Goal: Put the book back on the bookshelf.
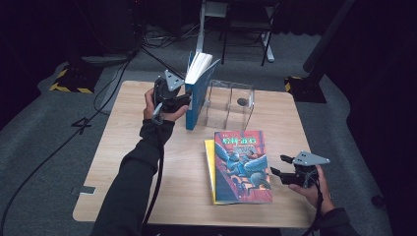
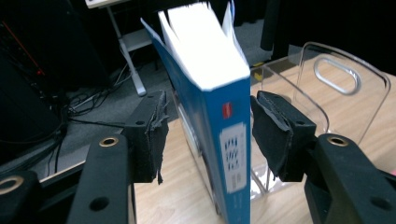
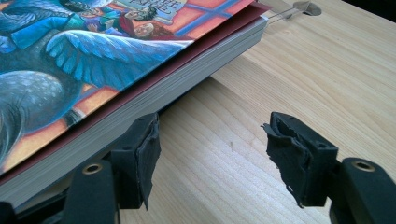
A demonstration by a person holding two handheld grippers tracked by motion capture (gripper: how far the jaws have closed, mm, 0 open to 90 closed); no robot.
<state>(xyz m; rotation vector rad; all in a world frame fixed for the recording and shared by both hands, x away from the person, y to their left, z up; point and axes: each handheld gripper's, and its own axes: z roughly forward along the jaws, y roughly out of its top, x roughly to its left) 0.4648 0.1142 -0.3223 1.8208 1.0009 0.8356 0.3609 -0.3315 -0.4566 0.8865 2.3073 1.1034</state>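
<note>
Standing upright at eleven o'clock, the stiff, top-heavy blue book [image 2: 219, 126] sat between the left gripper [image 2: 208, 135]'s released jaws, best gripped near its spine.

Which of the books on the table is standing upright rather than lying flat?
The blue book between the left gripper's jaws, beside the clear rack. The illustrated book lies flat atop a yellow book.

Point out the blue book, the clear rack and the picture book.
blue book [image 2: 233, 154], left gripper view, spine label.
clear rack [image 1: 231, 101], high view, middle divider.
picture book [image 1: 243, 164], high view, front cover.
</note>
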